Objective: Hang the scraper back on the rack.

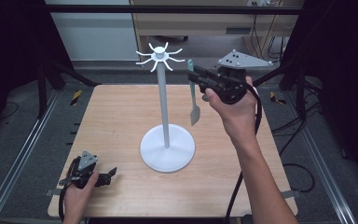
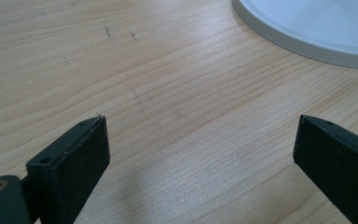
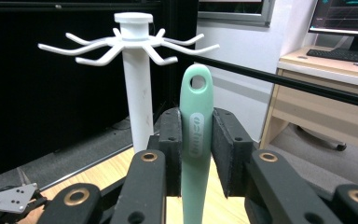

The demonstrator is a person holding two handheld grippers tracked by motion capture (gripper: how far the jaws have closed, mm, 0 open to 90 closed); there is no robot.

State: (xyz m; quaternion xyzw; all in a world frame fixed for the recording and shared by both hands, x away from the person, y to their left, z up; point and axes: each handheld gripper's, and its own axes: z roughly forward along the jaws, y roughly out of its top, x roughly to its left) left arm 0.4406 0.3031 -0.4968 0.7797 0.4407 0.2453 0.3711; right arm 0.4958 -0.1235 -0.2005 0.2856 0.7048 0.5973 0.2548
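The right gripper (image 1: 196, 74) was clamped on the handle of a green spatula (image 1: 194, 100), which was held upright in the air just beside the white hook stand (image 1: 164, 109), its hanging hole (image 3: 197, 82) near the hooks (image 3: 121, 44). The left gripper (image 1: 108, 175) was rested on the table (image 1: 116, 116), its 2 jaws apart with nothing between them.

Left claw (image 1: 113, 171) low, jaws apart; right claw (image 1: 192, 74) raised, clamped.

white stand (image 1: 165, 100) blocks mid-table; table edges (image 1: 116, 109) open.
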